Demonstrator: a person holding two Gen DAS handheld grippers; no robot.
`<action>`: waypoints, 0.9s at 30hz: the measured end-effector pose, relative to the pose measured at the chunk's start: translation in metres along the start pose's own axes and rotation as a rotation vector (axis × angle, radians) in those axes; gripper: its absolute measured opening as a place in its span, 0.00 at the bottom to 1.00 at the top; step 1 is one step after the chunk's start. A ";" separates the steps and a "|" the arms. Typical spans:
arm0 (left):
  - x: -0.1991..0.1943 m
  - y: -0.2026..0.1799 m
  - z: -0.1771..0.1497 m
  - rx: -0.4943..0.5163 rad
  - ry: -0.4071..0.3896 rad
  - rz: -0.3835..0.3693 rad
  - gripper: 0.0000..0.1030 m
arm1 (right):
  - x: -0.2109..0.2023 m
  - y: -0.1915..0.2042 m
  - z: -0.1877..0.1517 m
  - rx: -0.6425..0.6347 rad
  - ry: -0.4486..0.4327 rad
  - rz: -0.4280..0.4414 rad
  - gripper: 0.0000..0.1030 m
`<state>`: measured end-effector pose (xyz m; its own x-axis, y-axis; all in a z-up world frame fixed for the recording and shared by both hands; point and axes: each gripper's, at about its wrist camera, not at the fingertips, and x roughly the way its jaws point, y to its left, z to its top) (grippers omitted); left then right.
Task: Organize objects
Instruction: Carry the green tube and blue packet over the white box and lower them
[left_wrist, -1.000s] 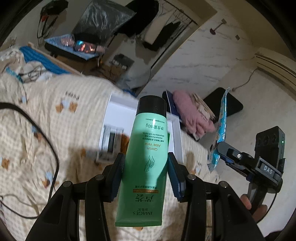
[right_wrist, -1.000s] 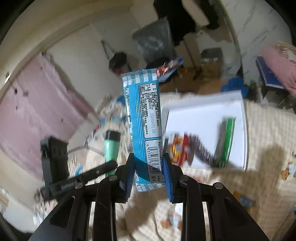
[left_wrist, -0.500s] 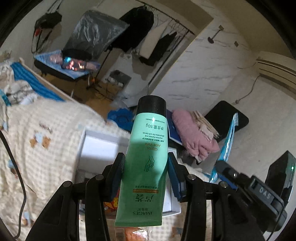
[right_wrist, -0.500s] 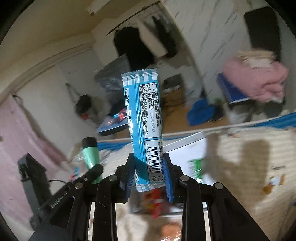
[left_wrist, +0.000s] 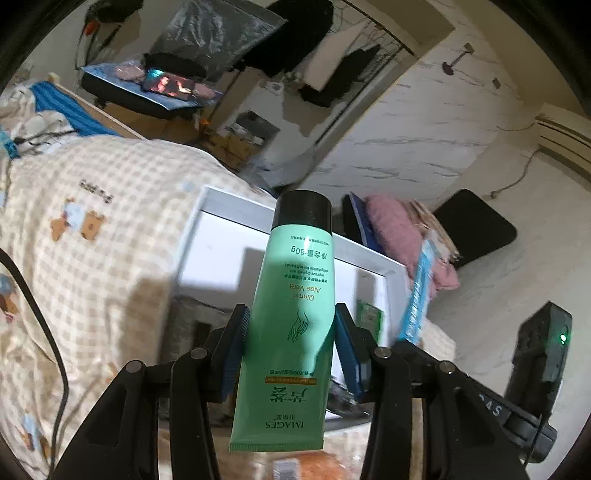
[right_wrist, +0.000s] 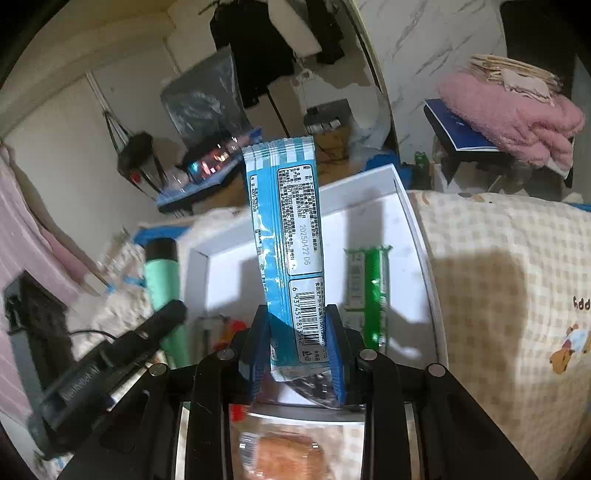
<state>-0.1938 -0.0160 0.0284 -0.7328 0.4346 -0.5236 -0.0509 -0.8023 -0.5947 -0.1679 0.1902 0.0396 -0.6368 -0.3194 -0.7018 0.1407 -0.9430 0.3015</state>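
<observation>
Checked bedspread (left_wrist: 110, 280) bearing white tray (left_wrist: 236, 210) | left gripper (left_wrist: 291, 343) clamped on green tube (left_wrist: 295, 295) | right gripper (right_wrist: 299, 343) pinching blue wrapper (right_wrist: 284, 236) | both poised over tray, presumably for stowing.

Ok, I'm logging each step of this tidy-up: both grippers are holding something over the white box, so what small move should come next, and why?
Probably lower the right gripper a little and lay the blue snack packet in the white box, on the bare floor left of the green packet. The left gripper is clamped on the green tube, so it can follow.
</observation>
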 end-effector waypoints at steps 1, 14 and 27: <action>0.002 0.002 0.002 0.006 -0.007 0.016 0.48 | 0.003 -0.002 -0.001 -0.007 0.004 -0.017 0.29; 0.041 0.017 0.003 0.077 0.052 0.133 0.48 | 0.039 0.013 -0.022 -0.233 0.044 -0.168 0.29; 0.039 0.011 -0.005 0.124 0.054 0.150 0.48 | 0.041 0.025 -0.027 -0.291 0.025 -0.207 0.29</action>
<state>-0.2193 -0.0058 -0.0020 -0.7011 0.3247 -0.6349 -0.0290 -0.9026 -0.4296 -0.1695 0.1511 0.0010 -0.6558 -0.1173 -0.7457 0.2229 -0.9739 -0.0429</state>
